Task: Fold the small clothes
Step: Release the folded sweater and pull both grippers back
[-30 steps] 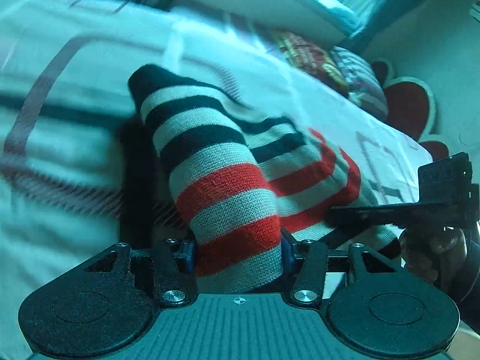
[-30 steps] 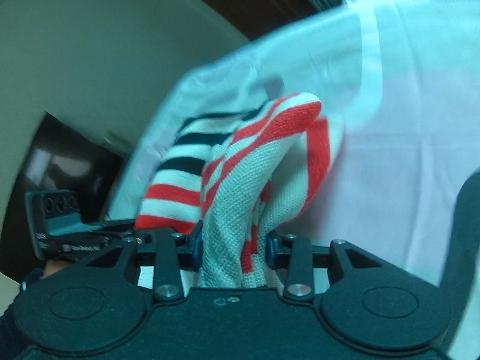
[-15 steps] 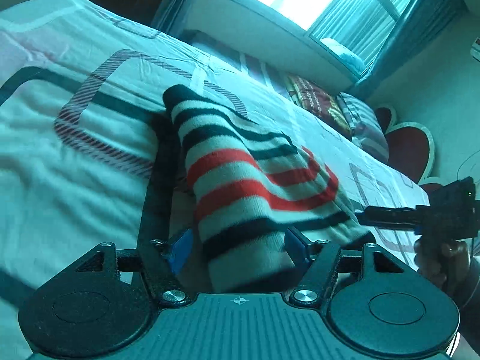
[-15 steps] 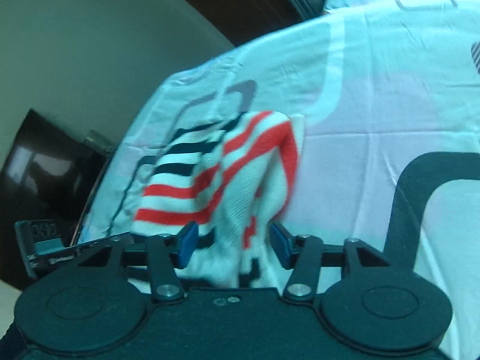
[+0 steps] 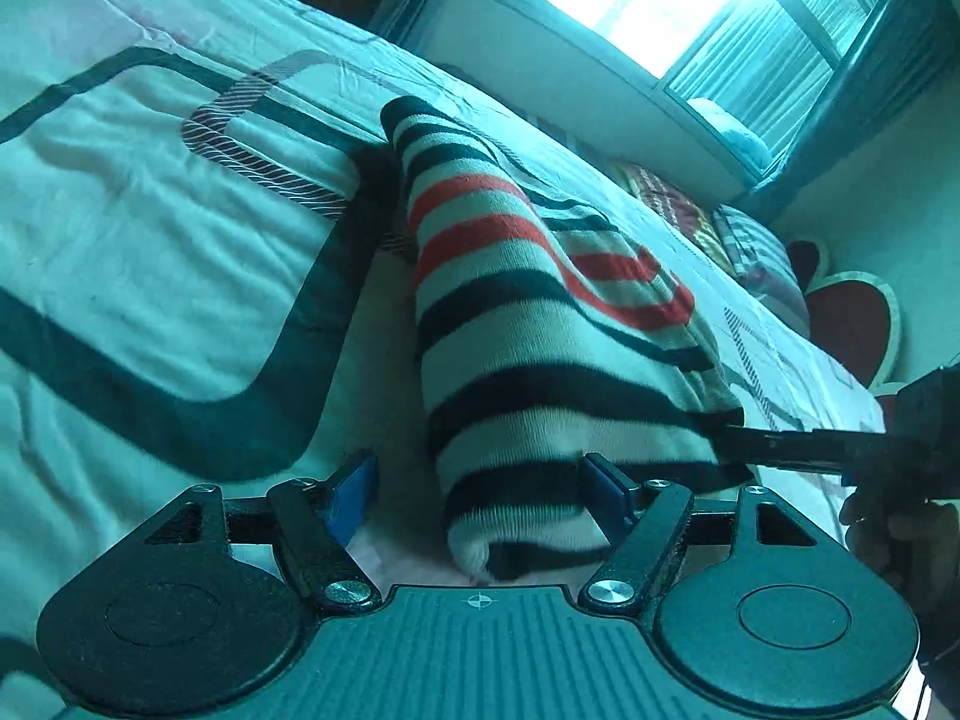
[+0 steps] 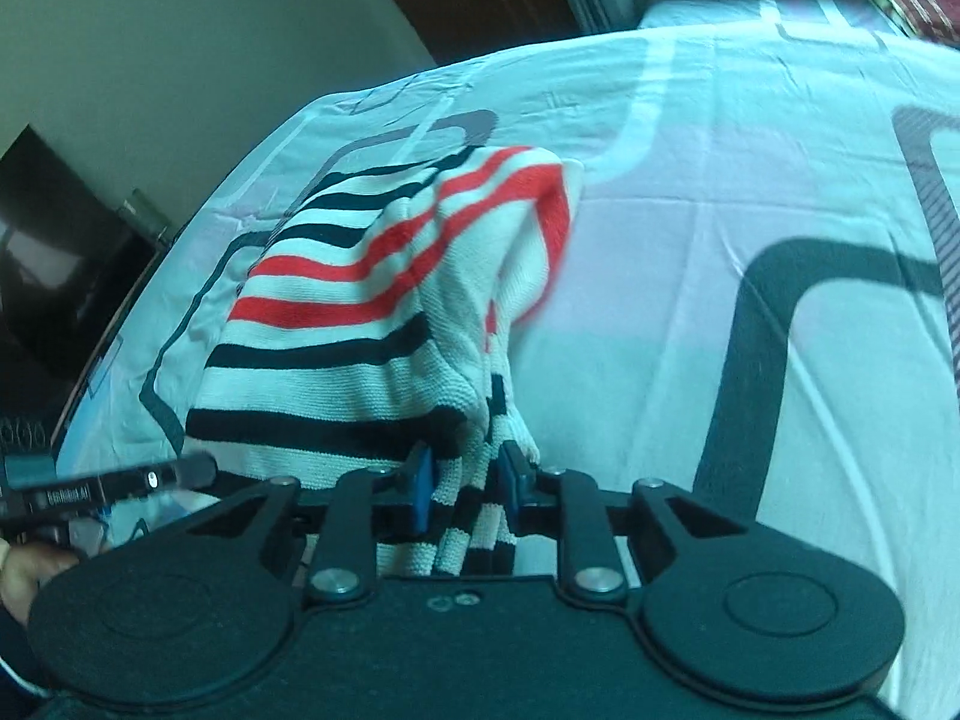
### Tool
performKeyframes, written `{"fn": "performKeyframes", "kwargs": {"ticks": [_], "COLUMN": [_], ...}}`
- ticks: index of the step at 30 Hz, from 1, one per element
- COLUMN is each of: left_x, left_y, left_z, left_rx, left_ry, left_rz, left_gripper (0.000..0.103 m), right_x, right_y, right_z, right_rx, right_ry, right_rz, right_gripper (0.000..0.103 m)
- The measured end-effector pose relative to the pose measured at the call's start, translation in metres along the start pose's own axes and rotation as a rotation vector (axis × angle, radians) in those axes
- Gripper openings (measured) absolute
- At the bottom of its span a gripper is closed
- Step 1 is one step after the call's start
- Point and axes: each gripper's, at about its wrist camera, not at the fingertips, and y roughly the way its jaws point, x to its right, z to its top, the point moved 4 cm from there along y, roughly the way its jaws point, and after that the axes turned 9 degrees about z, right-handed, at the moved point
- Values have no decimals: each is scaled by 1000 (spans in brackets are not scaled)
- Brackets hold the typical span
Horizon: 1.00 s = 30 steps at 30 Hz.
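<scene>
striped knit garment (image 5: 540, 324) | white, black, red bands (folded) | on bedspread (image 5: 150, 228)

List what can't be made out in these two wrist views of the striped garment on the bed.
- Striped garment, left wrist view: its near end is cut off behind the left gripper, whose jaws are opening around it.
- Garment type: sleeves or neckline hidden by folds in both views.
- Right wrist view: the fabric's tail between the closing right gripper runs behind the gripper body.
- Bedsheet under the garment: covered.
</scene>
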Motion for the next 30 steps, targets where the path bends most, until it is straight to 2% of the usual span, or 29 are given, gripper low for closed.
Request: {"fn": "performKeyframes", "kwargs": {"ticks": [1, 4, 6, 8, 9, 10, 12, 18, 24, 27, 30], "left_x": [2, 7, 15, 22, 26, 30, 38, 62, 82, 92, 102], "left_y": [-3, -22, -47, -79, -95, -116, -147, -212, -256, -271, -279], "left_z": [-3, -13, -24, -36, -41, -46, -57, -87, -115, -125, -132], "left_rx": [13, 24, 56, 100, 127, 171, 212, 257, 319, 328, 351], "left_ry": [16, 24, 89, 129, 136, 145, 164, 202, 239, 241, 263], "left_rz": [24, 96, 177, 216, 232, 252, 259, 265, 270, 261, 269], "left_gripper": [73, 73, 74, 84, 101, 103, 103, 103, 103, 103, 103], "right_x": [0, -8, -24, -43, -55, -67, -92, -152, -181, -192, -198], "right_y": [0, -17, -35, -63, -78, -92, -120, -178, -200, -205, -214], "right_z": [-2, -9, -16, -29, -38, -48, -70, -130, -170, -184, -193], "right_rx": [7, 29, 63, 107, 129, 148, 186, 278, 300, 317, 340], "right_ry": [4, 11, -9, -52, -81, -110, -166, -239, -227, -260, -258], "right_rz": [-13, -51, -66, -88, -89, -92, -113, -200, -263, -325, -348], "right_gripper": [32, 31, 33, 39, 48, 61, 66, 71, 72, 72, 72]}}
